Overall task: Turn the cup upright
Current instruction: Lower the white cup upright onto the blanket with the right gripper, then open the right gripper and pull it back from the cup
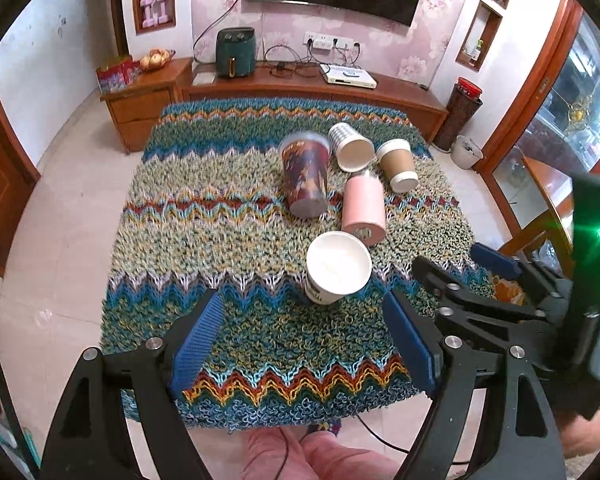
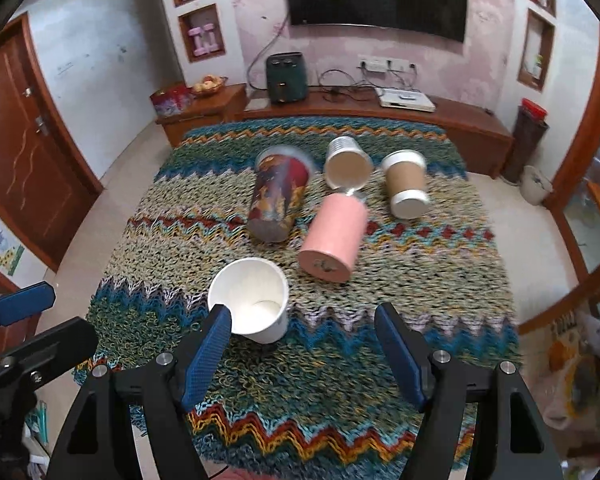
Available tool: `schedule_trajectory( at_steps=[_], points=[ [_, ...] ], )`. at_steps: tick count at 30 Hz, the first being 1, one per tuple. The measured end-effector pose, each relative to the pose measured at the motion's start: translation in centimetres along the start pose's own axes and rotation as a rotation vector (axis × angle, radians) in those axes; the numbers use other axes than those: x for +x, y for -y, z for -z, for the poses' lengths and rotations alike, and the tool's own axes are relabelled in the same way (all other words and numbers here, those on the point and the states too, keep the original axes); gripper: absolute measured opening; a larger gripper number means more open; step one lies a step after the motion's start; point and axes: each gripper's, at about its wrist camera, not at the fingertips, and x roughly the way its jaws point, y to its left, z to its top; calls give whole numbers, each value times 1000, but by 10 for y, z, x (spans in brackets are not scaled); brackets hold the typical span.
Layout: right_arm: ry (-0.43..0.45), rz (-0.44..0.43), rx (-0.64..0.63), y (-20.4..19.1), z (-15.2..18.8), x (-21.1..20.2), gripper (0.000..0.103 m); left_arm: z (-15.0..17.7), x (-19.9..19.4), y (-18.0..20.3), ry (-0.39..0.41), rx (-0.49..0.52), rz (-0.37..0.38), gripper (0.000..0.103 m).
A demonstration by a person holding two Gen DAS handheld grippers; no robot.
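A white paper cup (image 1: 337,268) (image 2: 251,300) stands upright, mouth up, at the near middle of the zigzag rug. Behind it lie a pink cup (image 1: 363,210) (image 2: 334,238), a dark printed cup (image 1: 306,174) (image 2: 278,196), a striped white cup (image 1: 350,146) (image 2: 346,162) and a brown sleeved cup (image 1: 398,164) (image 2: 406,184), all on their sides. My left gripper (image 1: 304,312) is open and empty, just short of the white cup. My right gripper (image 2: 304,316) is open and empty, its left finger (image 2: 208,356) close beside the white cup. It also shows in the left wrist view (image 1: 456,266).
The colourful woven rug (image 1: 220,208) (image 2: 420,264) covers a low table. A wooden TV bench (image 1: 300,88) with a green air fryer (image 1: 235,52) stands behind it. A dark bin (image 1: 460,116) and a white pot (image 1: 466,152) stand at the right. A cable runs near the front edge.
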Motion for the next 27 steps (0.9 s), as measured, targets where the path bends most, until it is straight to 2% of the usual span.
schedule_trajectory(
  at_steps=[6,15,27],
  points=[
    [-32,16,43,14,-15,-31,75,-15,-16,15,15,31,-4,84],
    [-22,33,47,13,-23,-62,75,-26,-28,26,-2,66,-32,84],
    [-11,48,54,11,-37,-90,75,-37,-45,25,3,43,-59,84]
  ],
)
